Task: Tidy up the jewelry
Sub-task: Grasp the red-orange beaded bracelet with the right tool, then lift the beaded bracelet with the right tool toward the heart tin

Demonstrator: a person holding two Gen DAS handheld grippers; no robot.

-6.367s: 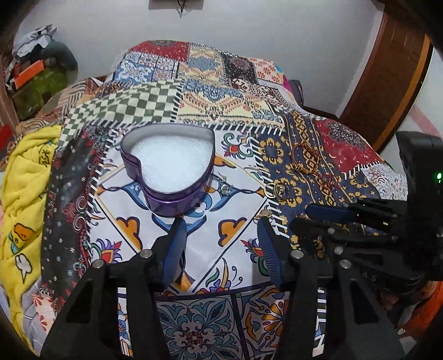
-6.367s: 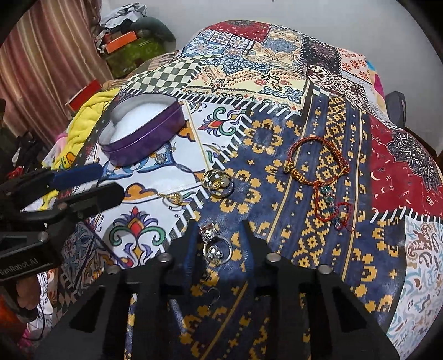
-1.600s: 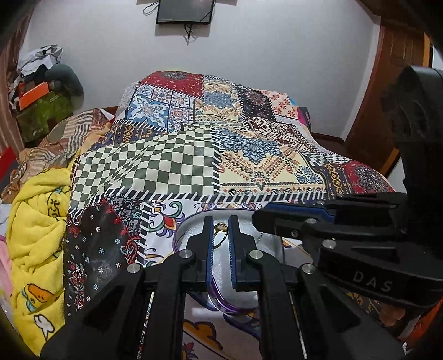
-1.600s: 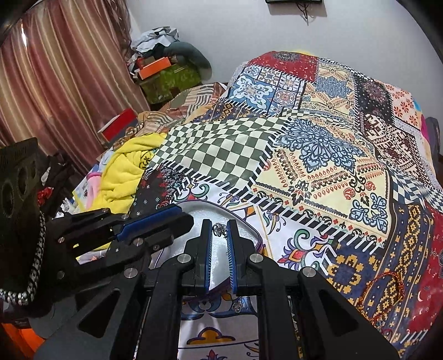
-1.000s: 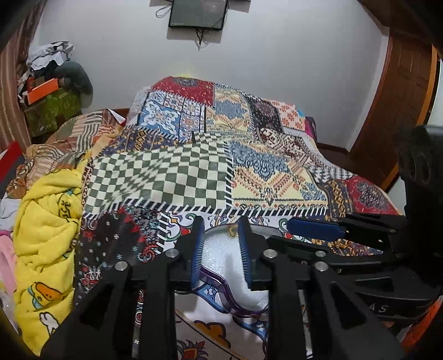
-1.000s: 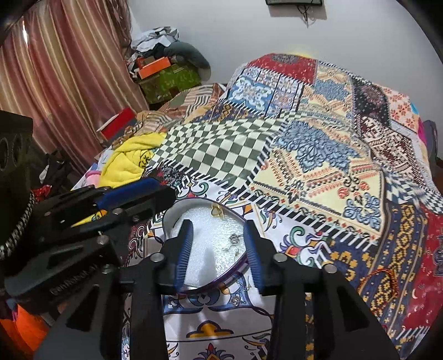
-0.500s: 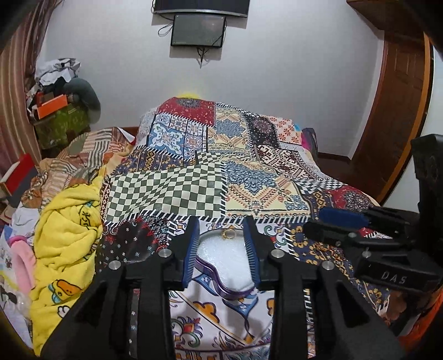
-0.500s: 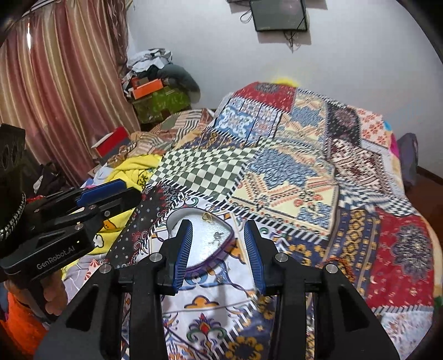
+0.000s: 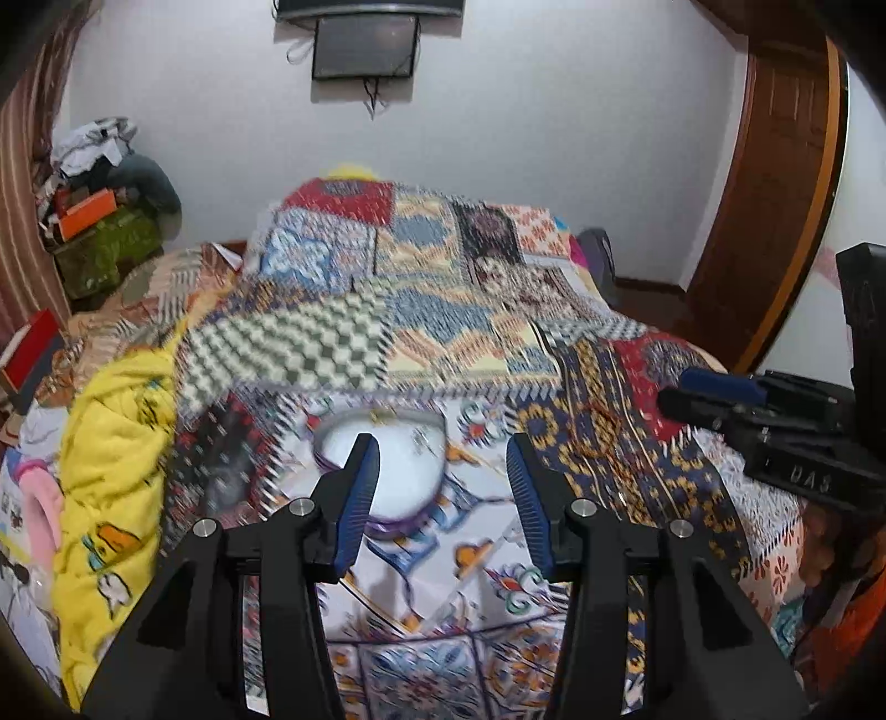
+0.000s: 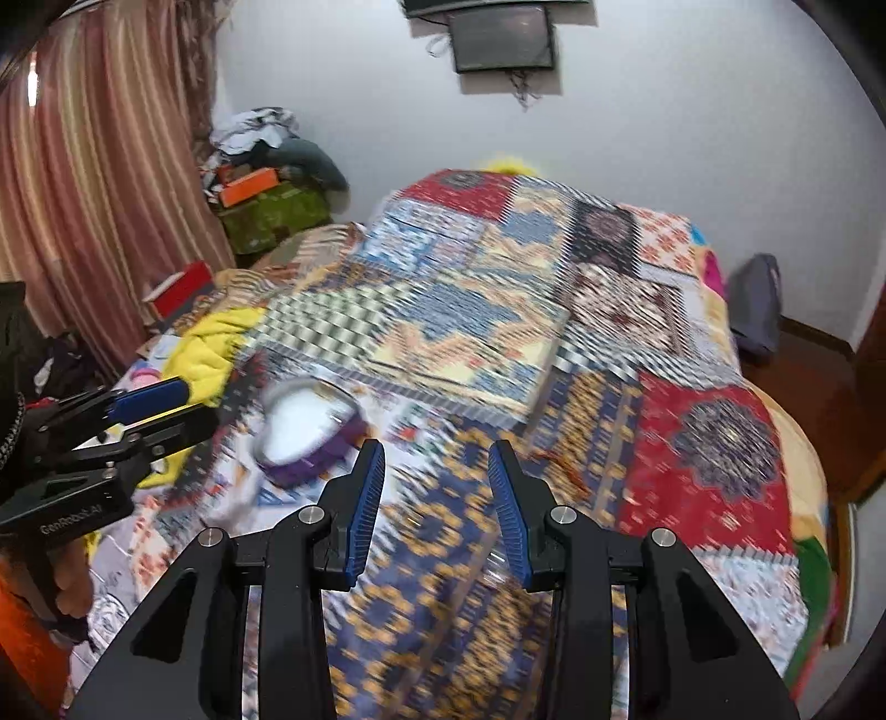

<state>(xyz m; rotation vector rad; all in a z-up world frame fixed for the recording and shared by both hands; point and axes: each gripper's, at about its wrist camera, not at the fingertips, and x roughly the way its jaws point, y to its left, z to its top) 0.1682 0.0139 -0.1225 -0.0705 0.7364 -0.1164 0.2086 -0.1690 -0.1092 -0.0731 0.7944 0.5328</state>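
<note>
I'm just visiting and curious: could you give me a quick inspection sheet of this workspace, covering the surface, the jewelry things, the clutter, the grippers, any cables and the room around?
Surface: patchwork bedspread, blurred by motion.
Job's things: purple heart-shaped box with white lining on the bedspread, something small and gold at its far rim; red bracelet lies apart on the blue patch.
Clutter: yellow blanket; piled boxes and clothes in the corner.
Grippers: left gripper open, empty; right gripper open, empty.
Cables: wires hang under the wall screen.
Surroundings: striped curtain, wooden door.
</note>
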